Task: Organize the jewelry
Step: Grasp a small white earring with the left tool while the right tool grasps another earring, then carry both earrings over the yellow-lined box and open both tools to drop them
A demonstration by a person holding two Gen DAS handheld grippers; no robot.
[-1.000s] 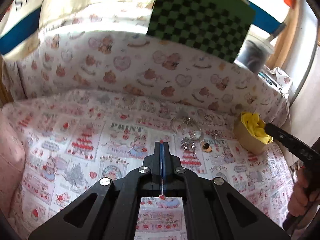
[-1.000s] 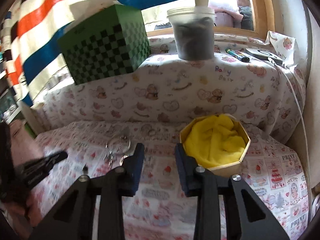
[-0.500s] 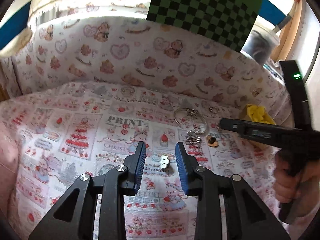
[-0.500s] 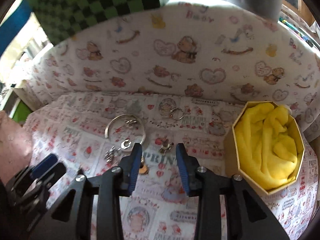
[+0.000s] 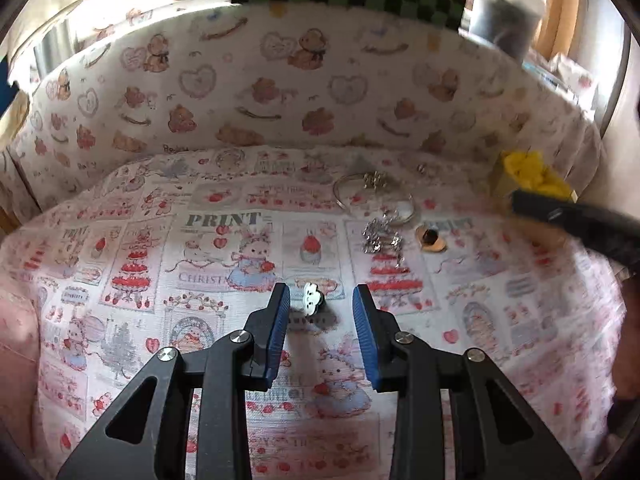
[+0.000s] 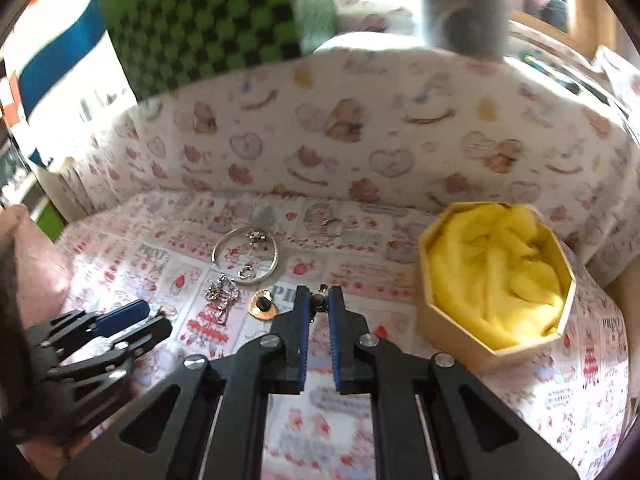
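Note:
A small white cloud charm (image 5: 311,298) lies on the printed cloth between the fingers of my left gripper (image 5: 320,305), which is open and does not touch it. My right gripper (image 6: 319,300) is shut on a small metal earring (image 6: 319,295) just above the cloth. Left of it lie a gold disc with a dark stone (image 6: 263,305), a sparkly cluster (image 6: 222,292) and a silver bangle (image 6: 245,256). A ring (image 6: 332,227) lies farther back. The octagonal box (image 6: 452,336) lined with yellow cloth stands to the right.
A padded wall (image 5: 320,92) in bear-print cloth rises behind the work area. On top of it stand a green checkered box (image 6: 208,28) and a grey tub (image 6: 464,8). A pink cushion-like edge (image 5: 16,340) borders the left. My right gripper's arm (image 5: 580,226) crosses the left wrist view.
My left gripper went from shut to open and sank over the cloud charm. My right gripper swung in over the jewelry and shut on the small earring.

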